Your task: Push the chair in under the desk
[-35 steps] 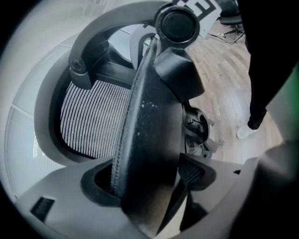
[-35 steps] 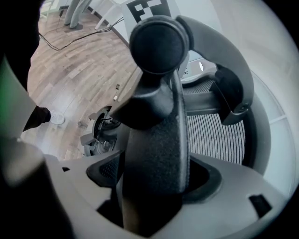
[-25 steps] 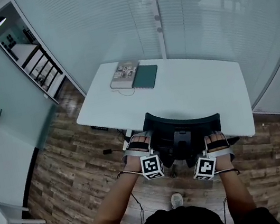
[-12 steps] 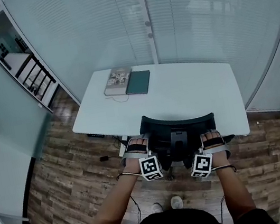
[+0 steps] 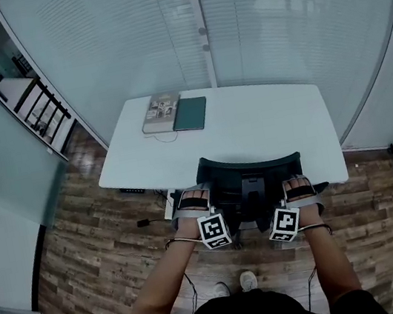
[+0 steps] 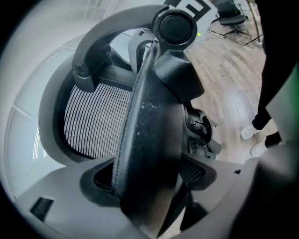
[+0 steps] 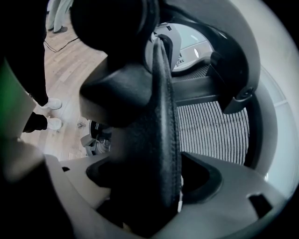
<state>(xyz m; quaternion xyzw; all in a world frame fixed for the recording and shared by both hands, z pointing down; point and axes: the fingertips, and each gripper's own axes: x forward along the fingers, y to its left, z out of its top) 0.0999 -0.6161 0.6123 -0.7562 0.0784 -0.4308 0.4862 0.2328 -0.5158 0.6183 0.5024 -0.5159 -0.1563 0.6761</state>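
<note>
A black mesh-backed office chair stands at the front edge of the white desk, its seat beneath the top. My left gripper clamps the backrest's left edge and my right gripper the right edge. In the left gripper view the dark backrest rim fills the gap between the jaws, with the mesh to its left. The right gripper view shows the same rim wedged between the jaws, with the mesh to its right.
A book and a green notebook lie at the desk's far left. Glass walls with blinds stand behind the desk. A cable runs over the wooden floor on the left. The person's shoes are behind the chair.
The chair has slid a little further under the desk with both grippers still on its backrest. The person has stepped forward, and both shoes now show.
</note>
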